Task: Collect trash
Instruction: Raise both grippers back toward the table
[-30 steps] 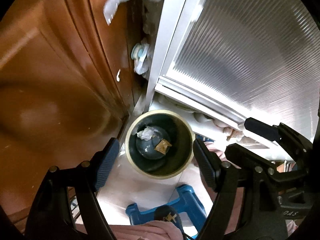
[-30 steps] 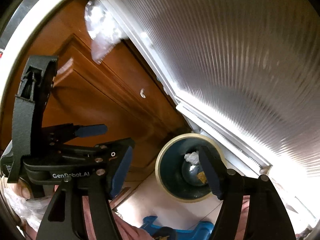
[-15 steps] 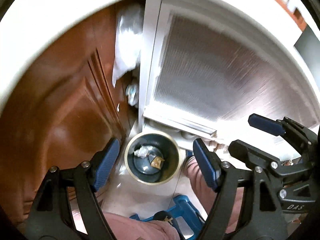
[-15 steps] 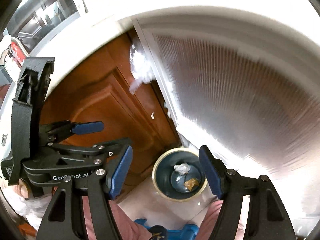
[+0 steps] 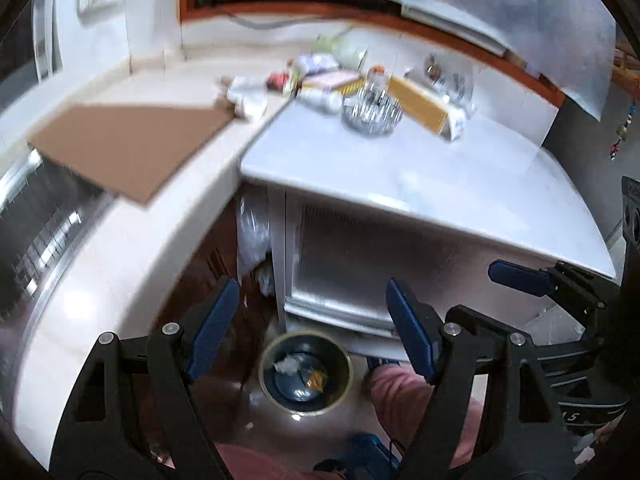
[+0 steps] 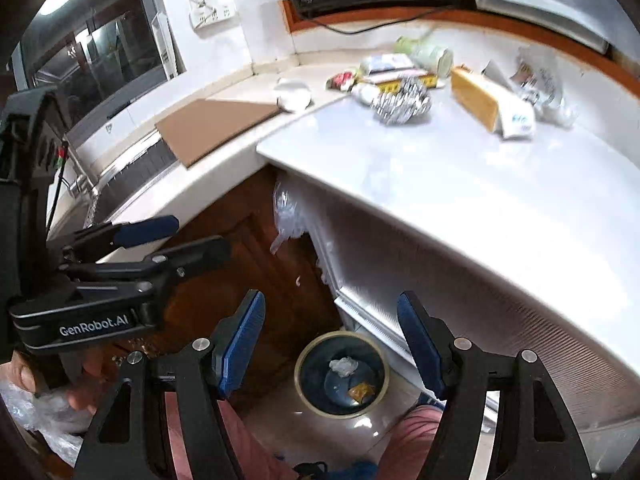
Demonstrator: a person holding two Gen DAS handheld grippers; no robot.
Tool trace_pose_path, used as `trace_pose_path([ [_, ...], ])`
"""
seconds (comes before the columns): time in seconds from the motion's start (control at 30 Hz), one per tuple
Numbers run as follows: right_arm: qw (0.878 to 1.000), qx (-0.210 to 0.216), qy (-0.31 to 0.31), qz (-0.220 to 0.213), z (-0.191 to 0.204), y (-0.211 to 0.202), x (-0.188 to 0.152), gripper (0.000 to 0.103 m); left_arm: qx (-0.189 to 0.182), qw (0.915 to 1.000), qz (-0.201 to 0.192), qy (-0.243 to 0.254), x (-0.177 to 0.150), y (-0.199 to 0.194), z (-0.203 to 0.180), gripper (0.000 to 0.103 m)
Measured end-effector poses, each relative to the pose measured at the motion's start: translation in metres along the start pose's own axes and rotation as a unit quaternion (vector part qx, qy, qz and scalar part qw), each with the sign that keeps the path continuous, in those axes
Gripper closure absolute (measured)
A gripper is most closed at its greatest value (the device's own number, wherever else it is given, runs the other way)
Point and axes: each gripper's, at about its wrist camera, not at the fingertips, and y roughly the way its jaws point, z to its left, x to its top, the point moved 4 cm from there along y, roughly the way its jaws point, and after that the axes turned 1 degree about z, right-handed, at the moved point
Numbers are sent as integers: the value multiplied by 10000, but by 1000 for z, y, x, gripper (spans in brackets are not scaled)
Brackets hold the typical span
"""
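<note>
Both tools, left tool and right tool, gape wide and empty above the bin, freeing you for table trash at twelve o'clock.

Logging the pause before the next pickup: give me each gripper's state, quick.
Left gripper: open, nothing between its blue pads.
Right gripper: open, empty too, above the round dark bin with the cream rim.
</note>
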Motion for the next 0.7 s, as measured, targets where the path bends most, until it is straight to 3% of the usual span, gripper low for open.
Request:
trace_pose_path([
  [0.2,9993,-253,47,-258,-21,-32,39,33,14,9999,-94,142,44,-15,-14,29],
  [0.37,9982,-431,146,-399,-59,-50,82,33,-206,9993,-108,283,82,-10,-31,29],
  [0.53,9964,-679,198,-458,-101,-45,128,33,-374,9983,-104,433,122,8,-51,29],
  [0.7,9952,-745,437,-461,-143,-24,170,33,-483,9974,111,522,158,50,-67,29],
])
